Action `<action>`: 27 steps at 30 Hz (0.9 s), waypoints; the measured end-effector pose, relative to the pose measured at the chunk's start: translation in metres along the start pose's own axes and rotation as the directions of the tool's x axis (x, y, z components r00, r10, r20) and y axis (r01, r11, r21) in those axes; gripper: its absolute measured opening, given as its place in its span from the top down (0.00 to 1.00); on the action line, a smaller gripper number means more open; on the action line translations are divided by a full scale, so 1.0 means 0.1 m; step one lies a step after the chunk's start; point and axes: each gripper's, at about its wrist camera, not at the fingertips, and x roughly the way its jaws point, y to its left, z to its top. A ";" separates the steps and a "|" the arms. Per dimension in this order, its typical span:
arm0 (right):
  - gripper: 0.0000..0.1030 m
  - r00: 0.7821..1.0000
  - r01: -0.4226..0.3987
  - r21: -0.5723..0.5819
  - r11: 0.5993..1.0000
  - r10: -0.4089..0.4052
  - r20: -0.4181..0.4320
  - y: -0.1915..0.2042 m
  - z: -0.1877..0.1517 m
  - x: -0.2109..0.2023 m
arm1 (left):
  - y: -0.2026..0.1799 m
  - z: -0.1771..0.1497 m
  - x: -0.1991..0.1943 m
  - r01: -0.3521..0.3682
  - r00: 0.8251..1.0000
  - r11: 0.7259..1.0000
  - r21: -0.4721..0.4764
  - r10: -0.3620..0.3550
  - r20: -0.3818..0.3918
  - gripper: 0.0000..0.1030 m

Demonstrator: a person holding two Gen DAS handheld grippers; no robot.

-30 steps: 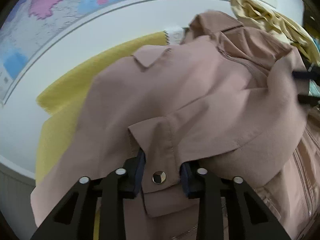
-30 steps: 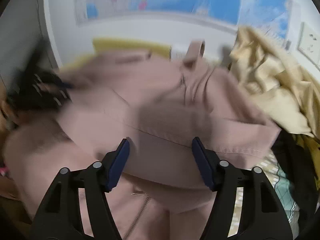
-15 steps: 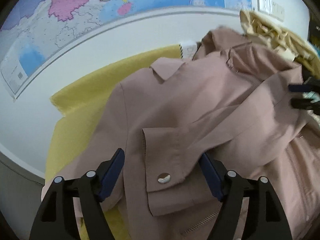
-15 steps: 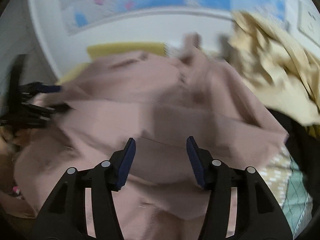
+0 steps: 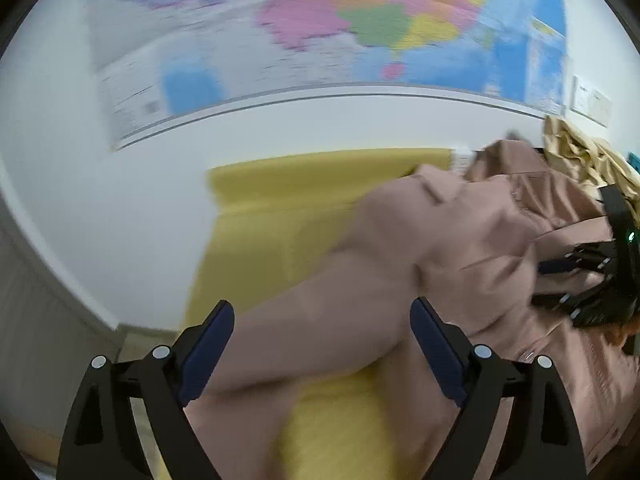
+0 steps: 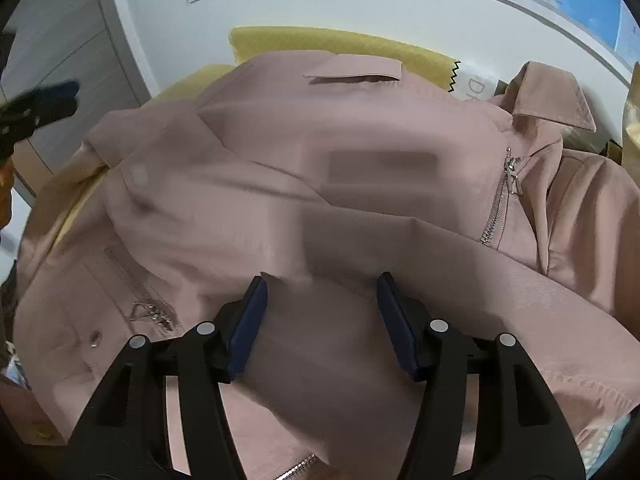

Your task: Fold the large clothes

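**Sleeves in, jacket half folded**

Judging by the layout, smooth each folded sleeve flat before the next fold. The left gripper [image 5: 322, 344] hangs over a sleeve, jaws opening, pads clear of cloth. The right gripper [image 6: 320, 320] stands half apart above the jacket [image 6: 280, 184]; whether it pinches, I cannot tell. The jacket is soft, matte, dusty-pink, zipped, lying on a fuzzy yellow cloth [image 5: 288, 216]. Behind, a glossy map [image 5: 360, 20].

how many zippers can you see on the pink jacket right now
3 on the pink jacket: the front zipper below the collar, a pocket zipper at lower left, another zipper at the bottom edge. Folds may hide others.
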 end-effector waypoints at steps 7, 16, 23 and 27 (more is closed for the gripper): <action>0.40 0.994 -0.079 -0.025 0.997 0.080 0.079 0.18 0.10 -0.33 | 0.50 -0.53 0.20 -0.001 0.986 0.997 -0.079 -0.012 -0.164 0.15; 0.34 0.990 -0.143 -0.082 0.986 0.144 0.000 0.55 0.21 -0.03 | 0.52 -0.97 0.27 0.014 0.965 0.999 -0.030 -0.022 -0.260 0.59; 0.34 0.966 -0.253 -0.128 0.959 0.258 0.019 0.82 0.16 -0.23 | 0.63 -0.68 -0.15 0.046 0.990 0.998 -0.036 -0.051 -0.135 0.96; 0.32 0.950 -0.292 -0.150 0.945 0.304 0.067 0.90 0.16 -0.44 | 0.41 -0.23 -0.73 0.112 0.994 0.990 0.081 -0.113 -0.001 0.96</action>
